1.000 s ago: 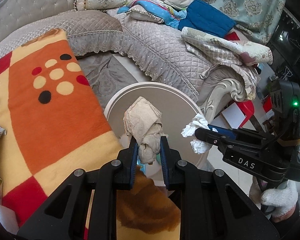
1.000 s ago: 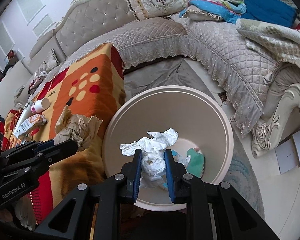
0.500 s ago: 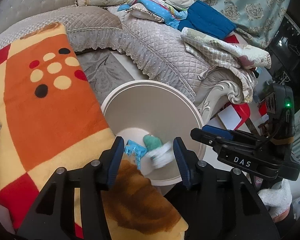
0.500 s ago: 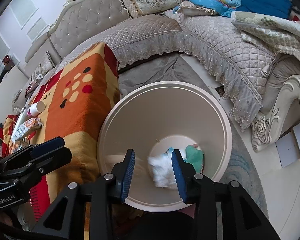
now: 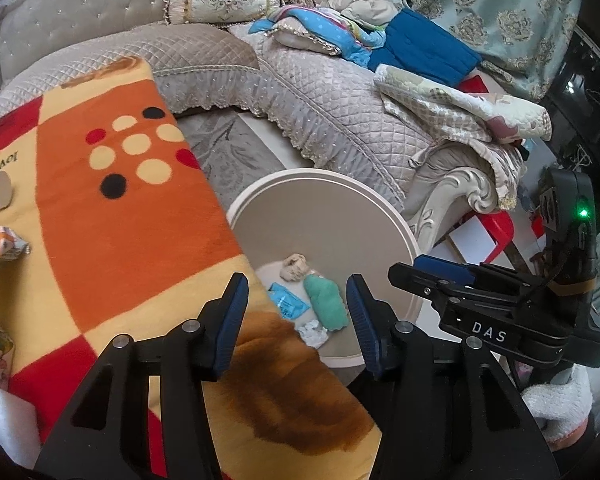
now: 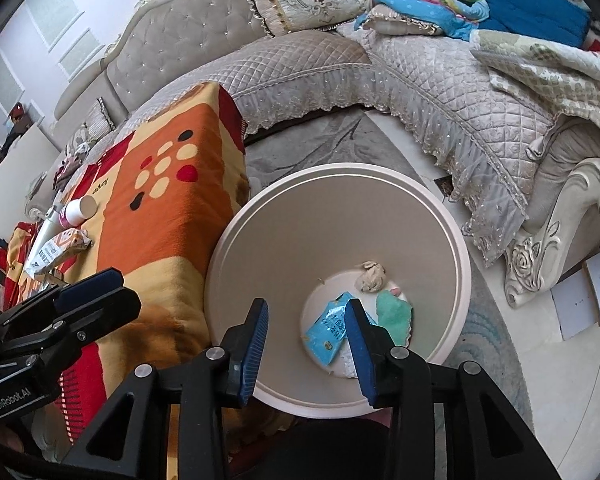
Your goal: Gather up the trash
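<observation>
A round beige trash bin [image 5: 396, 220] [image 6: 456, 240] stands on the floor beside the blanket-covered table. Inside it lie a brown crumpled paper wad [image 5: 296, 267] [image 6: 373, 276], a green wad [image 5: 326, 307] [image 6: 395, 312], a blue wrapper [image 5: 287, 300] [image 6: 330, 328] and a white crumpled tissue [image 5: 313, 332]. My left gripper [image 5: 296, 320] is open and empty above the bin's near edge. My right gripper [image 6: 306, 340] is open and empty over the bin, and shows at the right of the left wrist view [image 5: 440, 276].
An orange, red and yellow blanket [image 5: 112, 216] [image 6: 168, 216] covers the table; a white and pink bottle [image 6: 78, 211], a snack packet [image 6: 66, 242] and a tube lie on it at the left. A quilted sofa [image 5: 340, 112] with clothes curves behind the bin.
Both grippers opened over the bin. The brown paper wad dropped from the left one and the white tissue from the right one; both now lie on the bin's bottom.
</observation>
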Demonstrator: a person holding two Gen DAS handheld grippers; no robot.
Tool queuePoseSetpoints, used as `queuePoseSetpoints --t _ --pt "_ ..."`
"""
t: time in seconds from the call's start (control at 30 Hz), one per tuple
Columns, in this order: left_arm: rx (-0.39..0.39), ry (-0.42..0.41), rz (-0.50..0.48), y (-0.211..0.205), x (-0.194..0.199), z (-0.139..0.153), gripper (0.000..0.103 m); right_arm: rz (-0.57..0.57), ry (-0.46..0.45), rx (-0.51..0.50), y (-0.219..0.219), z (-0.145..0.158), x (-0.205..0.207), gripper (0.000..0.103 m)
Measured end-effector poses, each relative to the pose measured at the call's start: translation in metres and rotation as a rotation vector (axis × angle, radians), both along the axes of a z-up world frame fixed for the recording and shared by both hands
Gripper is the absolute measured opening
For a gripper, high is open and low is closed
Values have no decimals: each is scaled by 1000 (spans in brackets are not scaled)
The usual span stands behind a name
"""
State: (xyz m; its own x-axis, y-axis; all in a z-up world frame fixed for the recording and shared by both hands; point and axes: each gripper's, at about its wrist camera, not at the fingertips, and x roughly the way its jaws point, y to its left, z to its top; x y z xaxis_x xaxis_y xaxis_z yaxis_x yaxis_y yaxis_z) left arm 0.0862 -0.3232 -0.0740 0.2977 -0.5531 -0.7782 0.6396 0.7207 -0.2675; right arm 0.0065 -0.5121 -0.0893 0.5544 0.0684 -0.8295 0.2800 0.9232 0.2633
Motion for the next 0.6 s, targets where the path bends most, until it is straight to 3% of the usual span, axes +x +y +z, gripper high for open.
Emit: queuePoseSetpoints --t 0.6 --pt "-26 -50 155 53 3 16 49 4 -64 -112 42 27 -2 44"
